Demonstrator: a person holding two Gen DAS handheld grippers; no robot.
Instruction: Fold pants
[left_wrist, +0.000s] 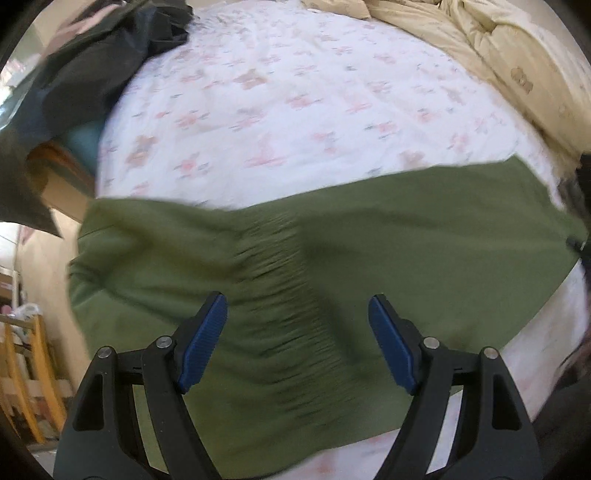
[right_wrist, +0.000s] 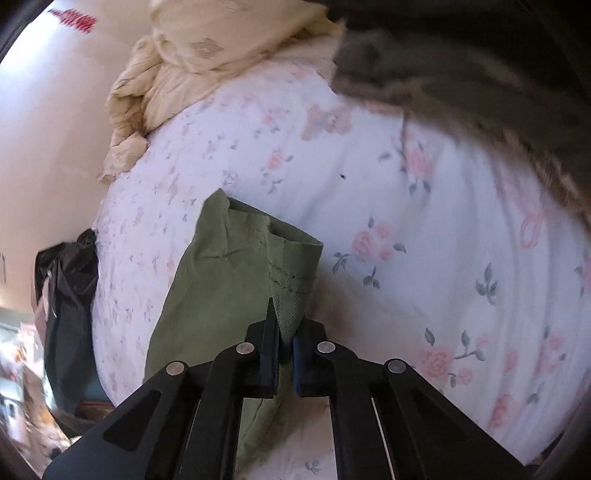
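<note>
Olive green pants (left_wrist: 295, 266) lie spread across a bed with a white floral sheet (left_wrist: 280, 110). Their gathered elastic waistband runs down the middle of the left wrist view. My left gripper (left_wrist: 297, 343) is open, hovering just above the waistband, its blue pads on either side of it. In the right wrist view my right gripper (right_wrist: 286, 354) is shut on a hemmed end of the pants (right_wrist: 236, 273), lifting that end off the floral sheet (right_wrist: 424, 240).
A cream comforter (left_wrist: 498, 55) is bunched at the far right of the bed and shows in the right wrist view (right_wrist: 192, 62). Dark clothing (left_wrist: 81, 74) hangs at the left. A wooden chair (left_wrist: 26, 365) stands beside the bed. A black bag (right_wrist: 66, 295) sits at the bed's edge.
</note>
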